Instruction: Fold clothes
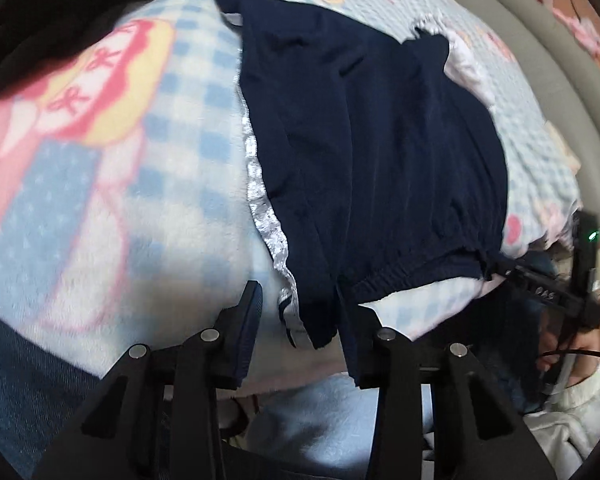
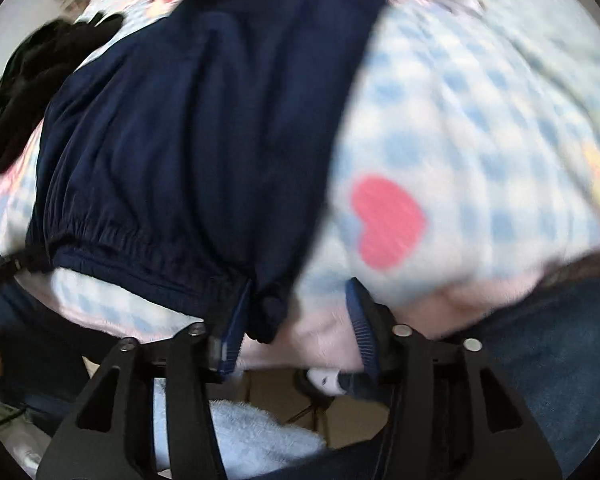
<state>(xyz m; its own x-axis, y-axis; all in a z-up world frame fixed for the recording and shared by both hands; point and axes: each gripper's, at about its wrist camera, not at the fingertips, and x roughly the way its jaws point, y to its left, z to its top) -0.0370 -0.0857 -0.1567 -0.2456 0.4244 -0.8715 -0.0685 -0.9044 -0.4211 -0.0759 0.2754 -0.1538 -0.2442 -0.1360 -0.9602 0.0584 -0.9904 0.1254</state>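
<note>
The navy garment lies spread on a bed covered by a blue-and-white checked blanket with cartoon and heart prints. Its gathered elastic waistband runs along the near edge of the bed, facing the person; the legs or hem reach toward the far edge. A silvery-white lace trim shows along one long side. A black garment sits apart, toward the far corner of the bed.

The left tool stands partly open at one end of the waistband. A loose fold of navy cloth hangs between its fingers, but the pads are not pressing on it. The right tool is likewise partly open at the opposite waistband corner; cloth lies against one finger, the other stands clear over the blanket. Neither tool holds the garment.

Handling: the fabric appears thin, light and limp, with a slight sheen, so it probably slides easily over itself and offers no stiffness to a fold. The fleecy blanket likely drags on it. The elastic waistband is the thickest, firmest part and the best grip point; take both ends together. Avoid pinching the lace, which looks delicate, and avoid catching blanket pile under the cloth.
</note>
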